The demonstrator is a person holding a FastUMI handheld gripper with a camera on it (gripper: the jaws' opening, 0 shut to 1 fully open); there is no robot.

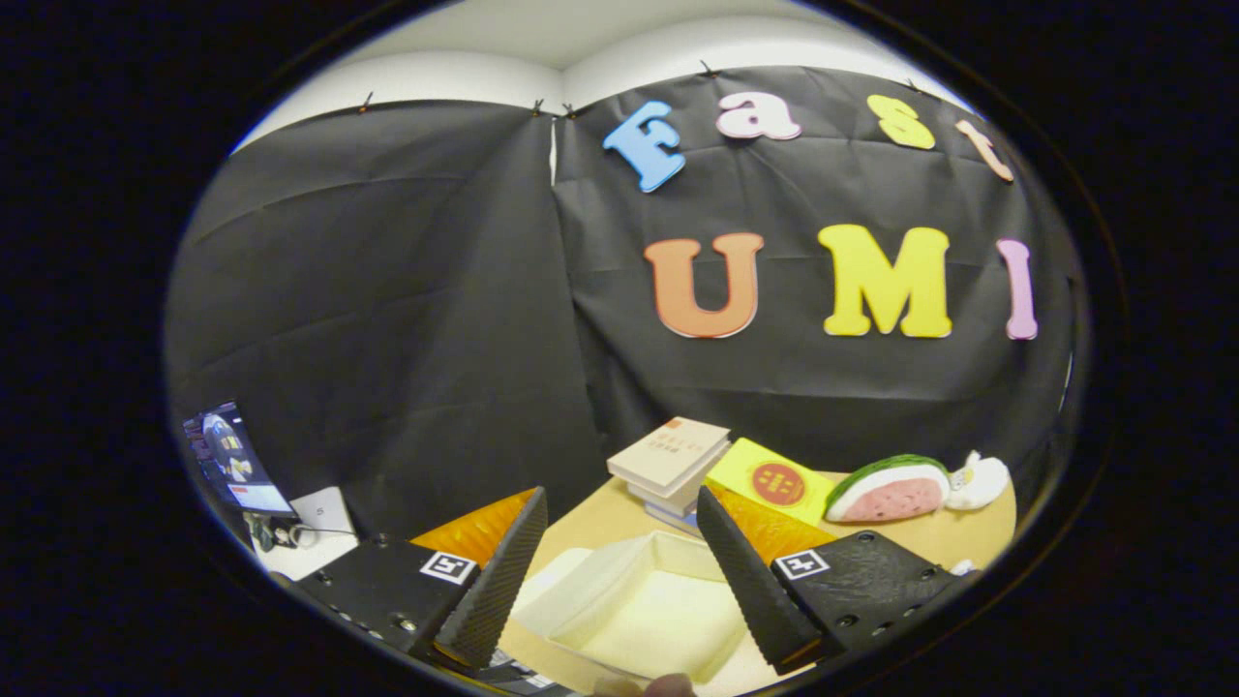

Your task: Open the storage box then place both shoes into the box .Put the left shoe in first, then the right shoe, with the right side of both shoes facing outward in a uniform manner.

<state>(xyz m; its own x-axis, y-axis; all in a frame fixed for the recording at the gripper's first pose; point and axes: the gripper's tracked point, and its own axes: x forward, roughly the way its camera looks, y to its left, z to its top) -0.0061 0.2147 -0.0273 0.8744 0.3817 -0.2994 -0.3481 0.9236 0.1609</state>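
My gripper (619,513) is held above the table with its two black ribbed fingers (498,581) spread wide apart and nothing between them. Below and between the fingers sits a cream-white storage box (639,605) on the wooden table (600,518); its top looks open, showing a pale inside, with a white panel lying along its left side. Orange parts of the gripper body (479,528) show behind each finger.
Beyond the fingers a stack of books (670,457) stands, with a yellow packet (772,481) leaning beside it. A watermelon-slice toy (891,489) and a white plush (978,481) lie at the table's far right. A lit screen (230,460) stands off to the left. Fingertips of a person (644,685) show at the near edge.
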